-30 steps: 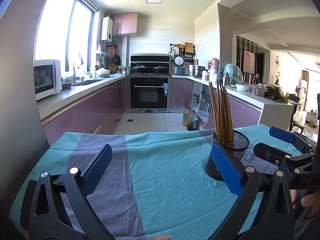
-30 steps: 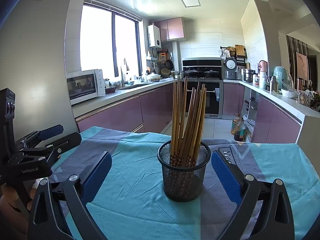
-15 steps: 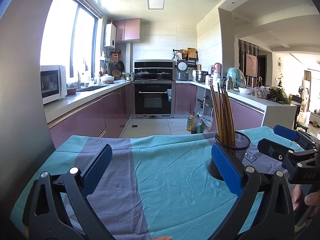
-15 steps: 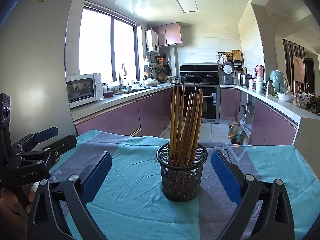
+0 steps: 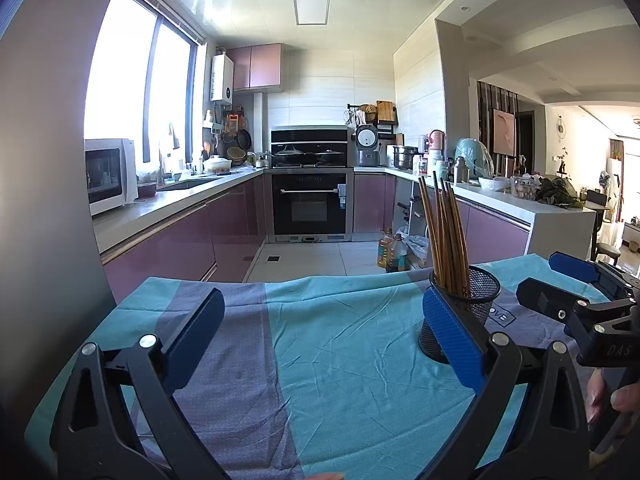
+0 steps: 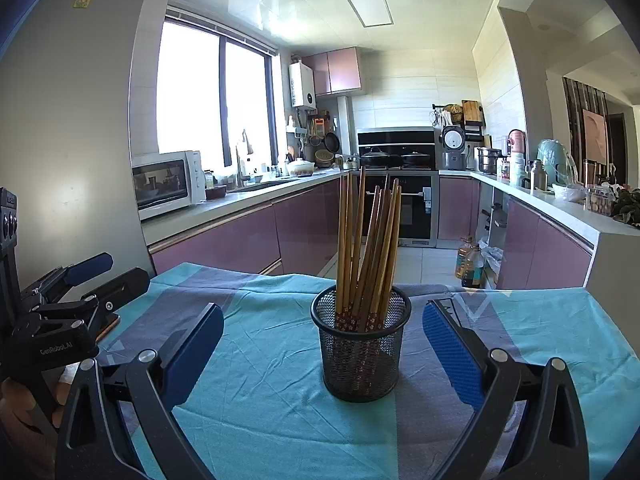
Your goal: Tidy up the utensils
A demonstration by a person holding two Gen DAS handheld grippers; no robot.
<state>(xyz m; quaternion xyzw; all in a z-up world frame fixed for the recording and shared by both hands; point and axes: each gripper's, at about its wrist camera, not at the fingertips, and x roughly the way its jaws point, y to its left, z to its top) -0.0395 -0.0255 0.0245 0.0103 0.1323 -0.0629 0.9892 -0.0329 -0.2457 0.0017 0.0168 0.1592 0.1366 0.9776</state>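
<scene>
left hand-held gripper [image 5: 322, 336]: level, spread wide | right hand-held gripper [image 6: 322, 346]: level, spread, facing mesh cup [image 6: 361, 354]

Chopsticks [image 6: 366, 252] in holder [image 6: 362, 354] on tablecloth [image 6: 260, 392]

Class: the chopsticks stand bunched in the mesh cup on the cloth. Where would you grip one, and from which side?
Grip a chopstick on its bare upper shaft, well above the mesh cup's rim, coming from above. They stand nearly upright and fan apart at the tips, so the outermost, tallest one likely offers most clearance. The right hand-held gripper, open and facing the cup, seems better placed.
</scene>
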